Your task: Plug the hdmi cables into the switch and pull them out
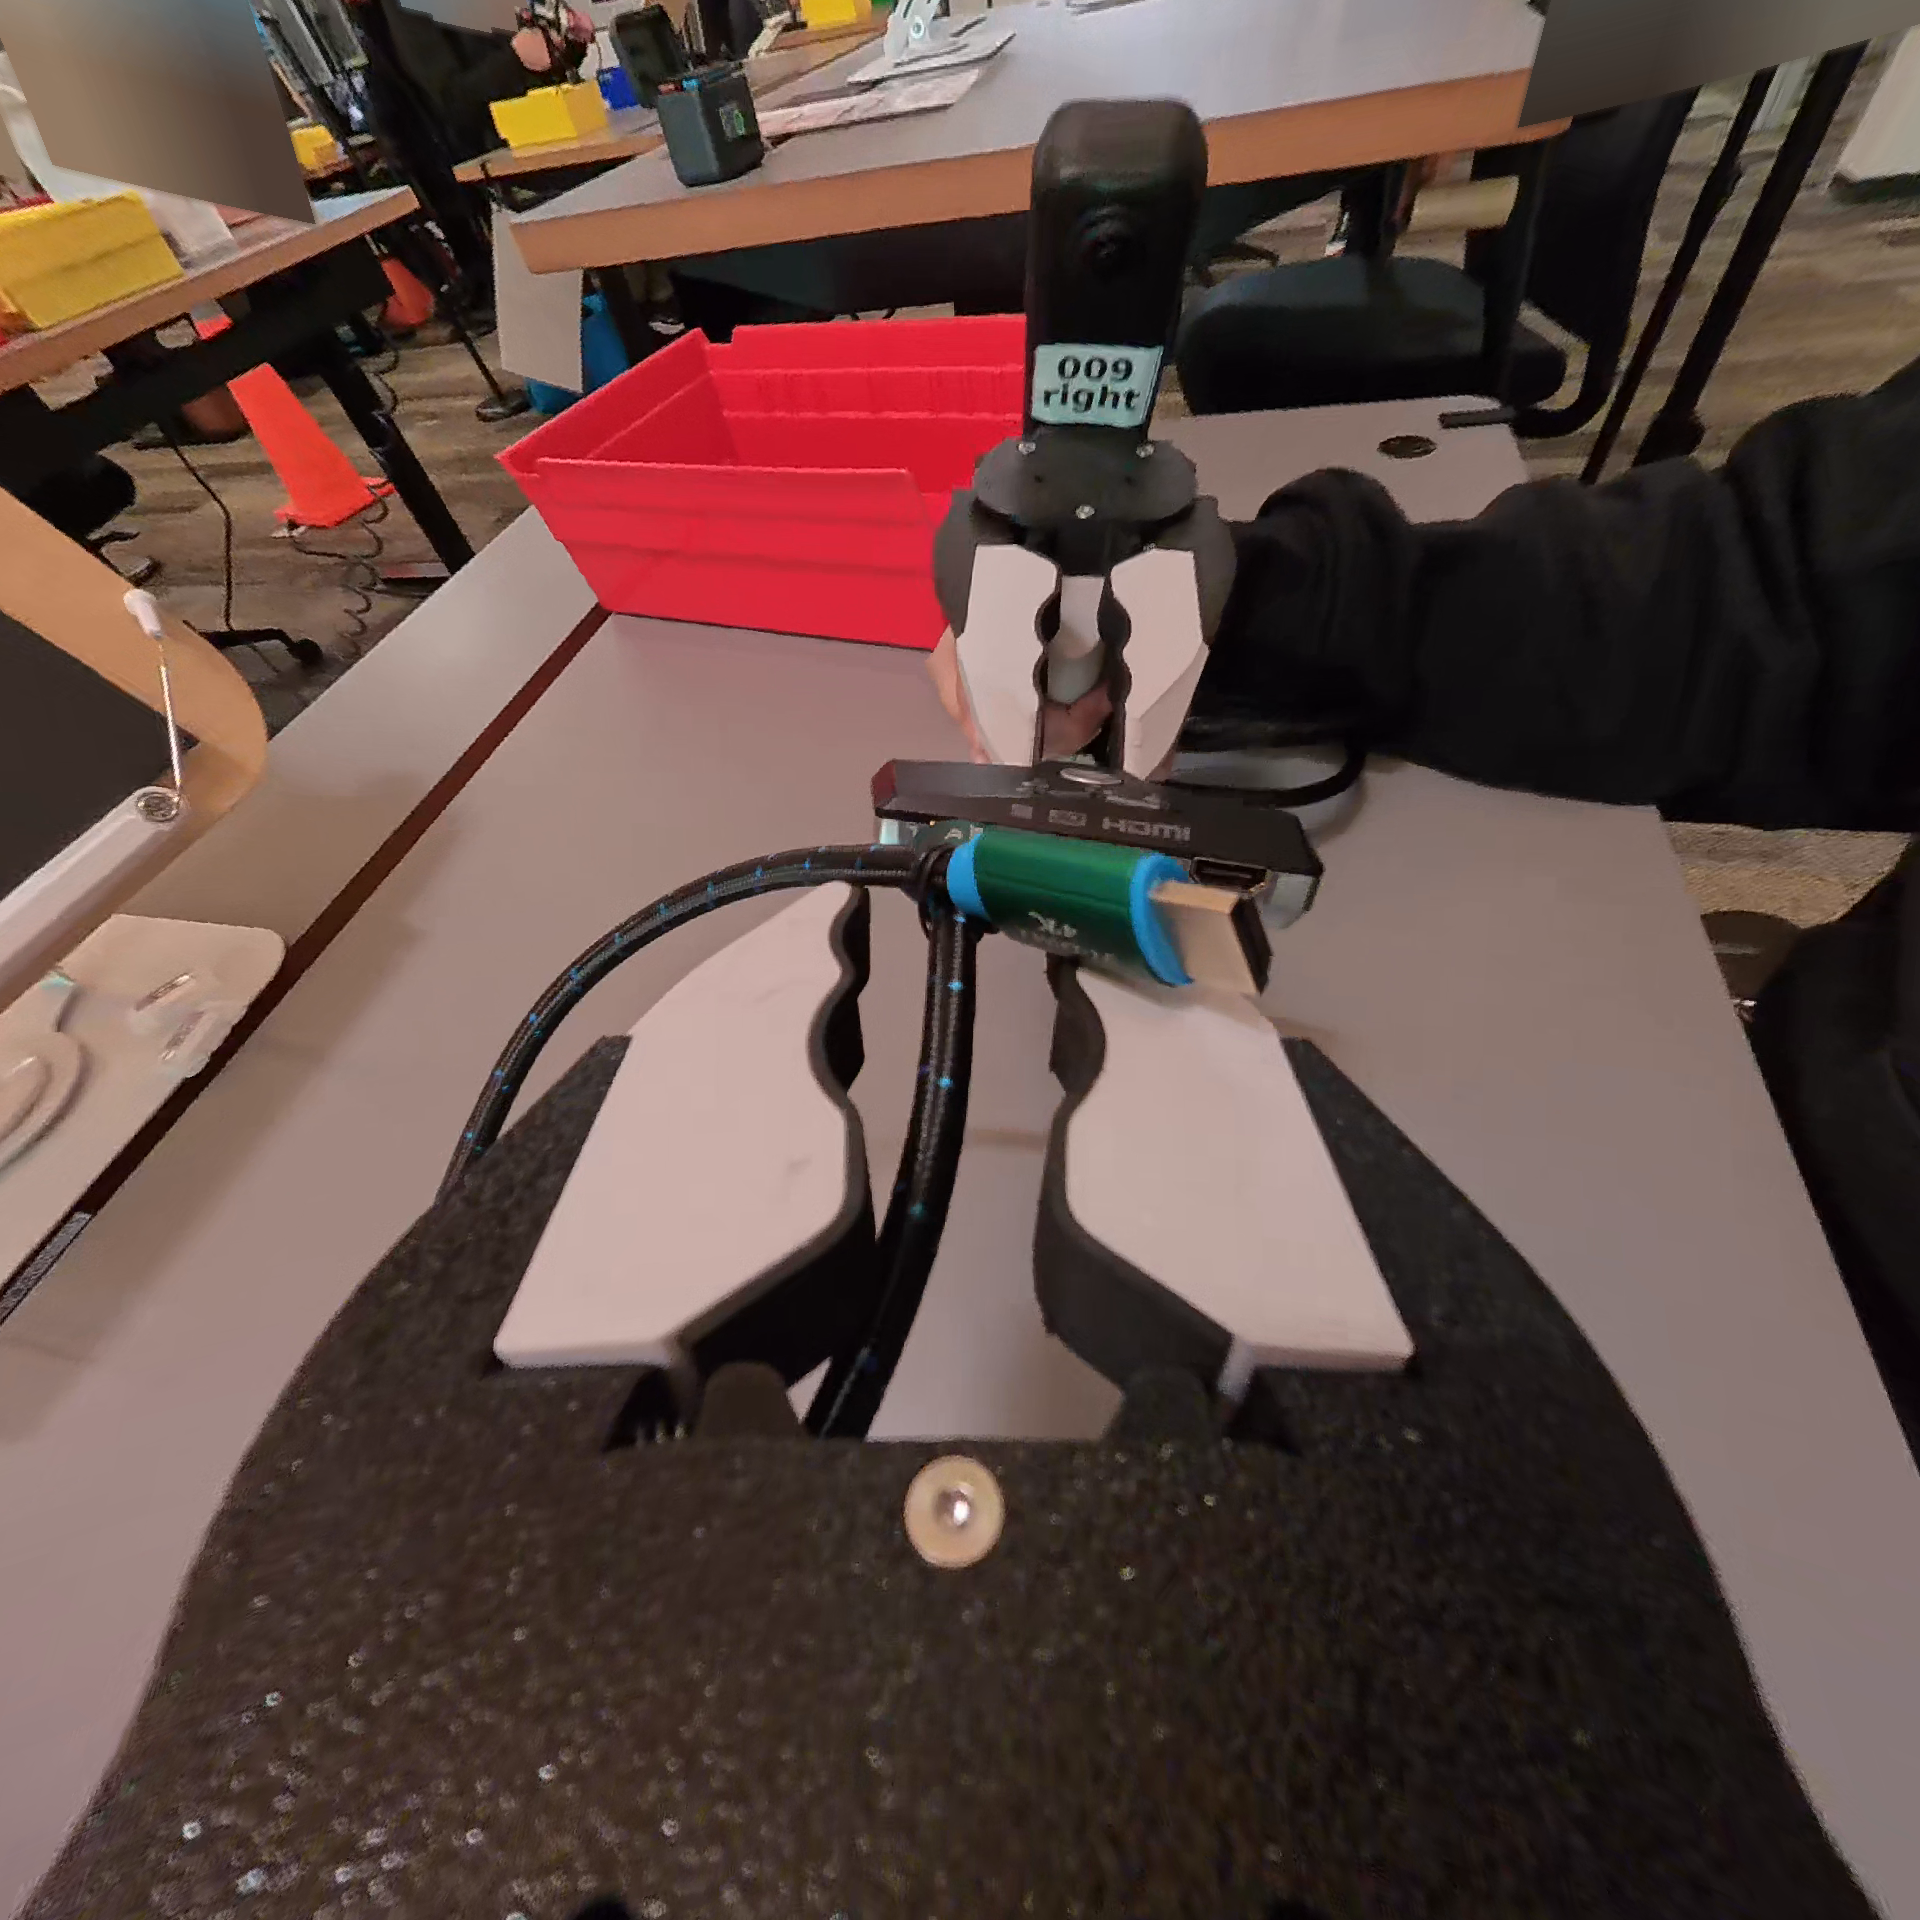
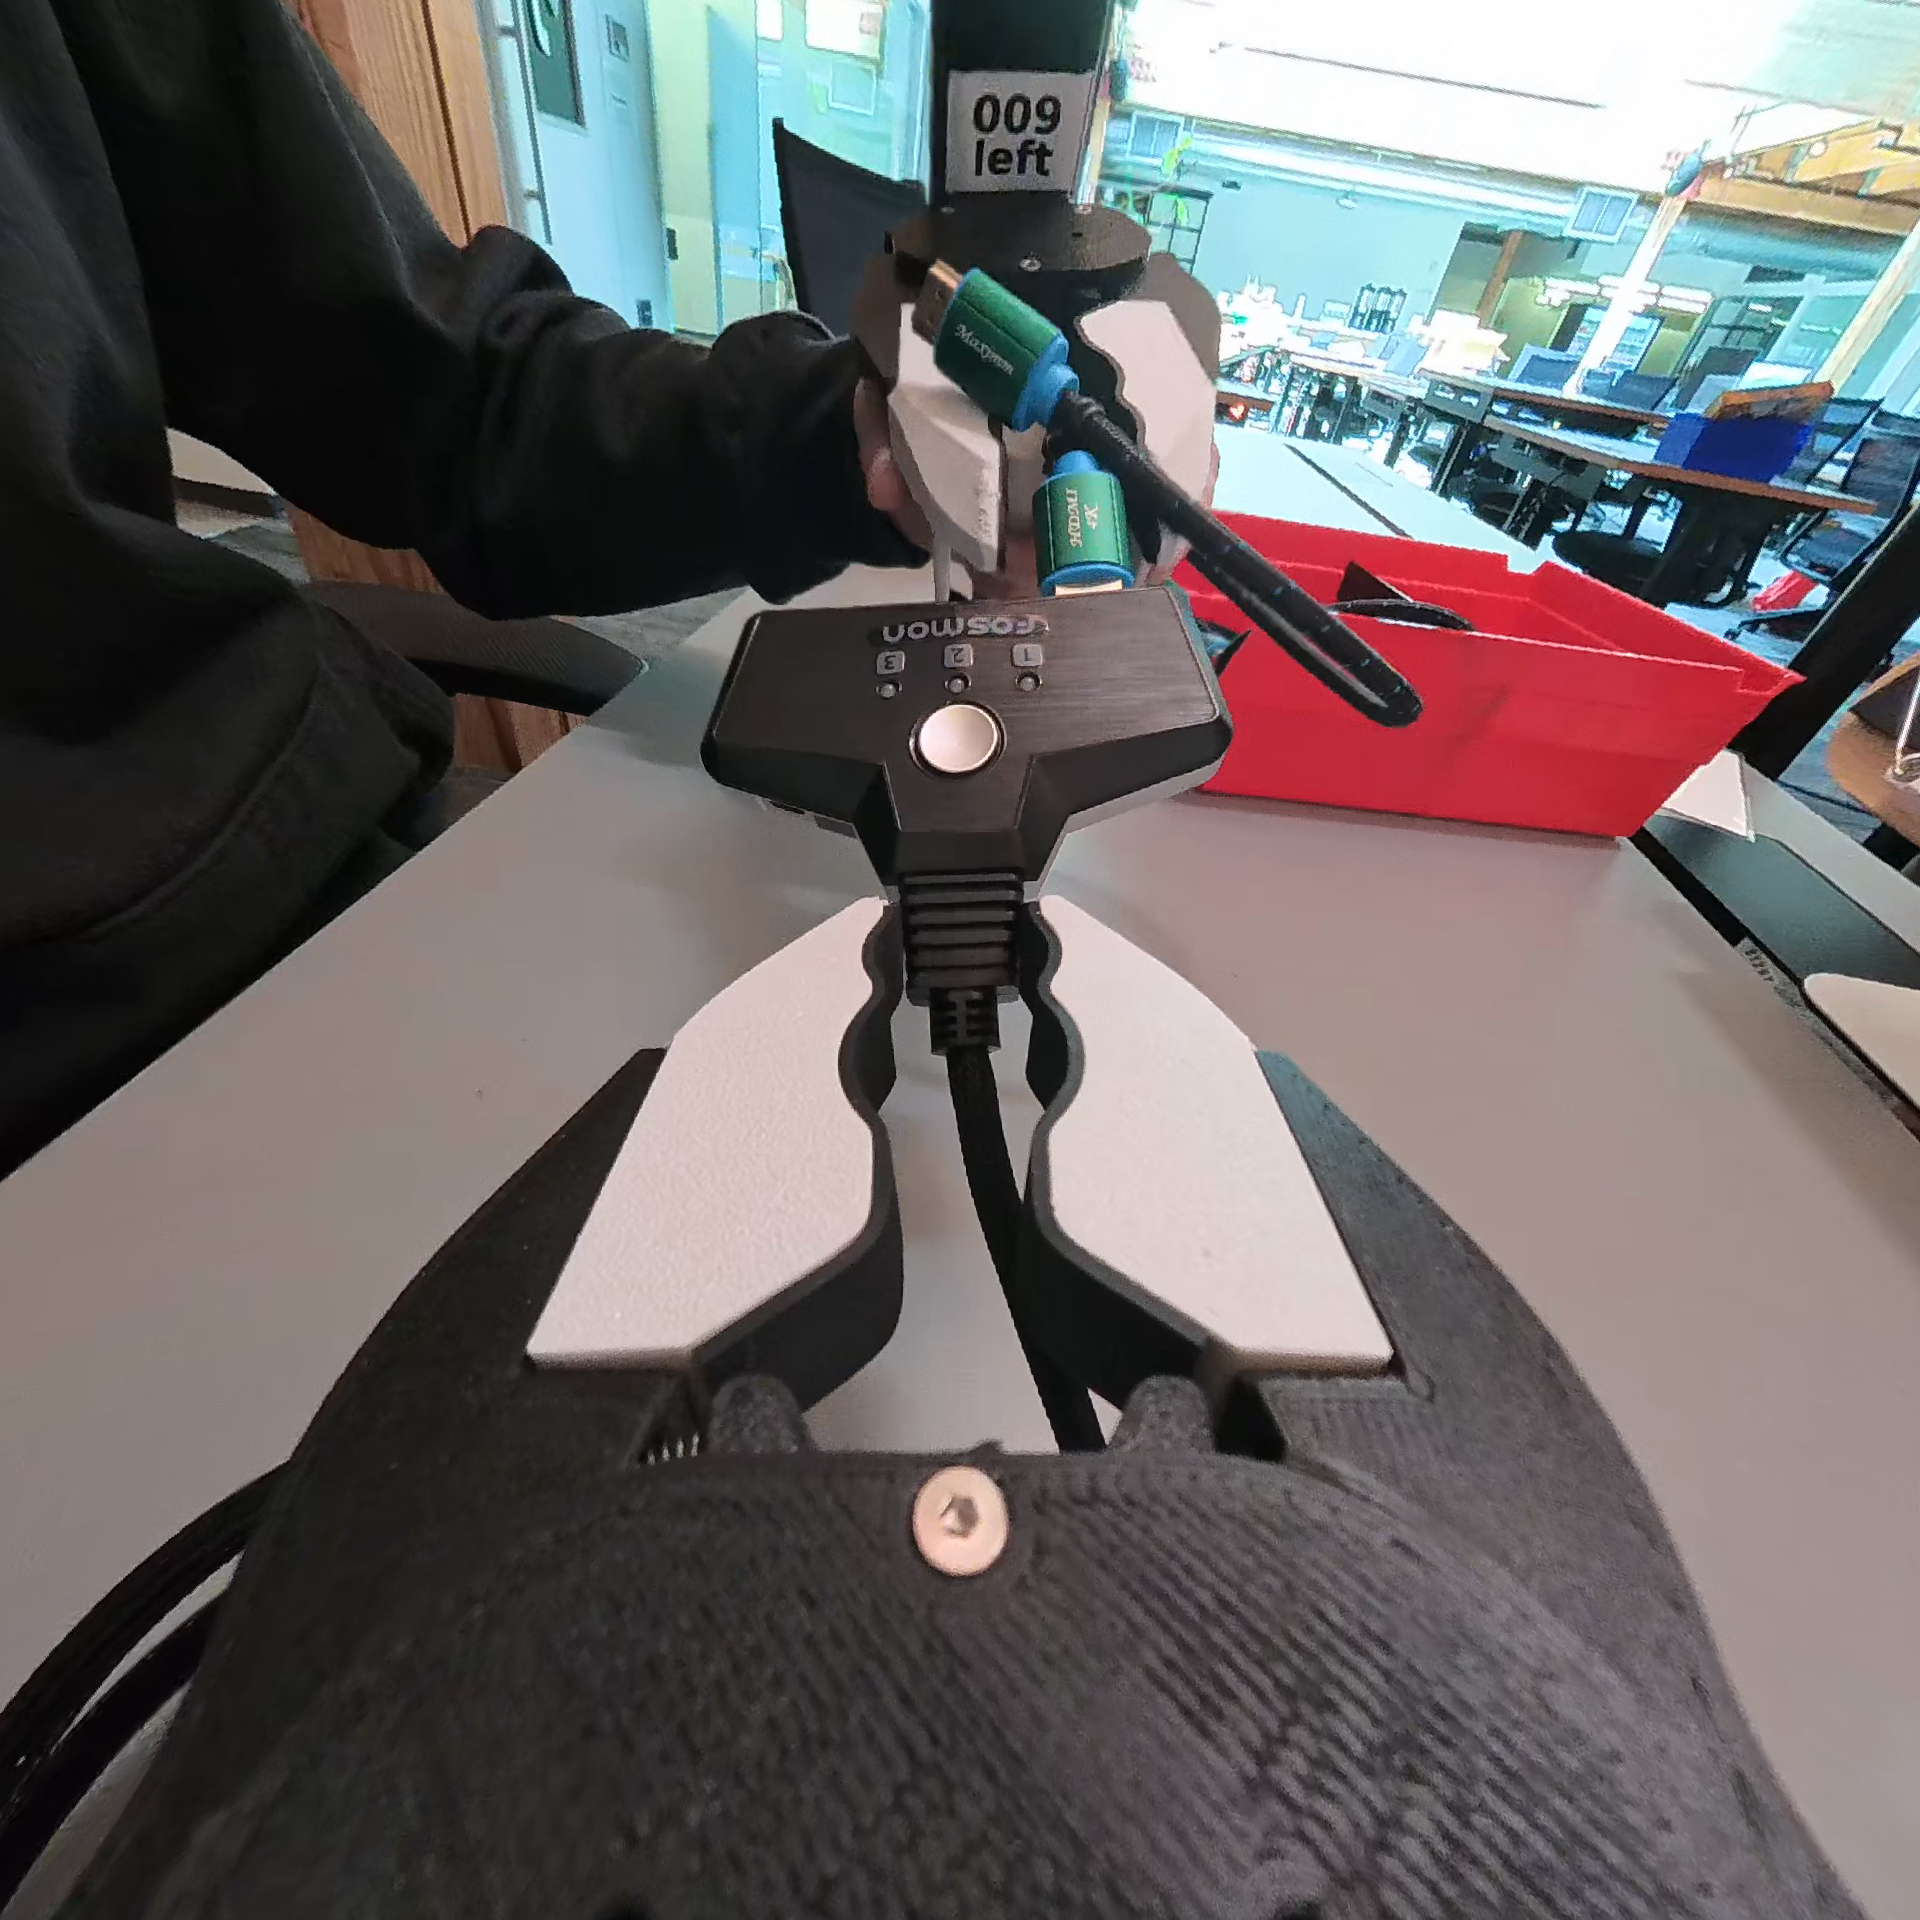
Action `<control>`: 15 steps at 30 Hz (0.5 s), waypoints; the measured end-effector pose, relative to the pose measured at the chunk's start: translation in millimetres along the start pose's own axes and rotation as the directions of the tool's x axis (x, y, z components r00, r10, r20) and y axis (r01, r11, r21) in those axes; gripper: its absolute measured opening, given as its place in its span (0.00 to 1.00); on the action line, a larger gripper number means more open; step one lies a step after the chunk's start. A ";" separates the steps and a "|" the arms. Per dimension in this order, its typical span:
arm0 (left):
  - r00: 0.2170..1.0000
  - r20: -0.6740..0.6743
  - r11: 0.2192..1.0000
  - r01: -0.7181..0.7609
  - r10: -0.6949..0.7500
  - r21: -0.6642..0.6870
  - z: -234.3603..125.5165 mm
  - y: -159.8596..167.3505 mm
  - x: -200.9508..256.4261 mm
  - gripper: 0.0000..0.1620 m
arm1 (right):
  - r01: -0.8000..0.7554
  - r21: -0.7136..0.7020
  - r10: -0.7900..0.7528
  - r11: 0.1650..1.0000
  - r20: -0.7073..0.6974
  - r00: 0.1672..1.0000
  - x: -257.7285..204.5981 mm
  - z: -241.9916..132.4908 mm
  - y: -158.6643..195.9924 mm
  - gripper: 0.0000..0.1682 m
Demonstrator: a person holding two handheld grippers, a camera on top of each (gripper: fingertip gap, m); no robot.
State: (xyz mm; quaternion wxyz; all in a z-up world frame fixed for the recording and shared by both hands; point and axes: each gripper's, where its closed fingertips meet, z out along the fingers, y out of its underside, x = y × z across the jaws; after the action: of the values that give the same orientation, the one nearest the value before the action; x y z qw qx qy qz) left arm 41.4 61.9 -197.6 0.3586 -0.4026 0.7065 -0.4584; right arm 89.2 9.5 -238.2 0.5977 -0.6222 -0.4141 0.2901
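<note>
Right hand-held gripper (image 2: 961,935) is closed on the ribbed neck of the black switch (image 2: 966,707), held just above the tabletop (image 2: 1455,987). I see my left hand-held gripper (image 1: 961,925) pinching a braided cable behind its green plug (image 1: 1081,904), plug tip free beside the switch; a second green plug (image 2: 1078,535) sits in a port.

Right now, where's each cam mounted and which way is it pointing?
Left wrist: on the left gripper, looking along its fingers at the green plug and switch; right gripper and a black sleeve opposite.
Right wrist: on the right gripper, facing back at the left gripper; sleeve visible.
Shared: switch, plugs, red bin, table.
</note>
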 end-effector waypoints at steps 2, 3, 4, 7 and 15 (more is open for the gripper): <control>1.000 0.001 1.000 0.000 0.000 0.016 -0.3 -0.6 -1.1 0.18 | 0.005 0.001 -0.005 1.000 -0.003 1.000 0.0 0.3 -0.9 0.13; 1.000 -0.003 1.000 0.007 -0.007 0.017 0.1 0.2 -1.1 0.17 | 0.009 -0.007 -0.009 1.000 -0.006 1.000 0.5 0.2 -0.2 0.13; 1.000 -0.005 1.000 0.018 -0.018 0.020 0.5 0.4 -1.3 0.17 | 0.010 -0.009 -0.010 1.000 -0.009 1.000 0.8 0.1 0.2 0.13; 1.000 0.001 0.999 0.019 -0.019 0.050 1.3 -2.3 -1.7 0.17 | 0.007 -0.008 -0.007 1.000 -0.009 1.000 0.9 0.3 0.3 0.13; 1.000 0.014 0.998 0.000 -0.001 0.056 4.5 -4.3 -1.0 0.17 | 0.006 -0.042 -0.006 0.999 -0.014 1.000 1.9 0.4 5.7 0.13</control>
State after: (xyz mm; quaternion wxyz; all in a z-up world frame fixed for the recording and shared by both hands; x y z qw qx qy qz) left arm 46.7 60.1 -194.8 0.3748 -0.3958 0.6908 -0.4751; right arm 90.8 11.7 -243.6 0.5883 -0.6355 -0.4177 0.2751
